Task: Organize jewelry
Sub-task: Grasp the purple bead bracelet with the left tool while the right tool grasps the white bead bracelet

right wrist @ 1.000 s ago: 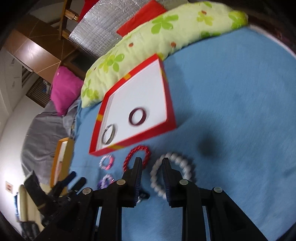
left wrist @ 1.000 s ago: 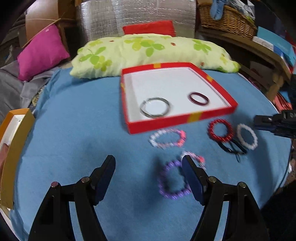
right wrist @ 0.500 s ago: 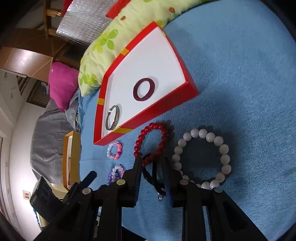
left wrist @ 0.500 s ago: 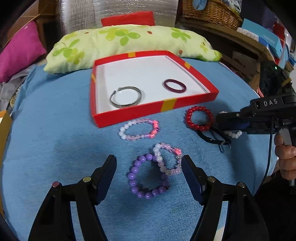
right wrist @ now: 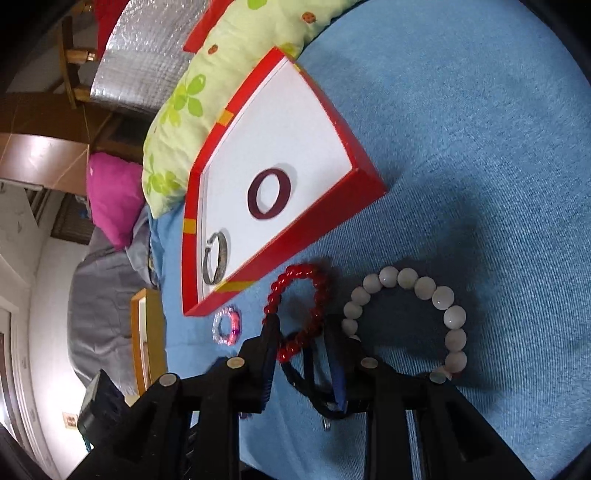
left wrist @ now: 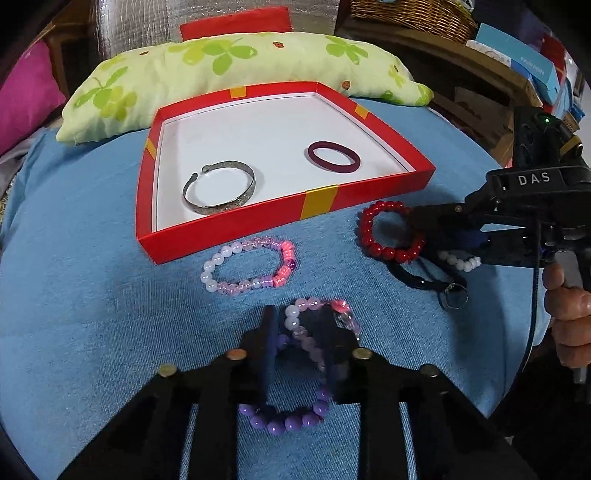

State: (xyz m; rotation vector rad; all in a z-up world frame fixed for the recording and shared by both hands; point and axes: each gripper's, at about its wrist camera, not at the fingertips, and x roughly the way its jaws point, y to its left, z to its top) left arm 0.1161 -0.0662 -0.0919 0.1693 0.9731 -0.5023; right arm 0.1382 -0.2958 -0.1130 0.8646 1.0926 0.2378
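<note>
A red box with a white floor holds a silver bangle and a dark red ring bracelet. On the blue cloth lie a pink-white bead bracelet, a pale pink one overlapping a purple one, a red bead bracelet, a black cord and a white bead bracelet. My left gripper has narrowed around the pale pink and purple bracelets. My right gripper straddles the red bracelet's near edge and the black cord.
A green-patterned pillow lies behind the box. A magenta cushion sits at the far left, a wicker basket and boxes on a wooden shelf at the far right. An orange-rimmed box lies off to the left.
My left gripper has moved forward and closed in around the pale pink and purple bracelets. My right gripper has opened a little and moved onto the red bracelet.
</note>
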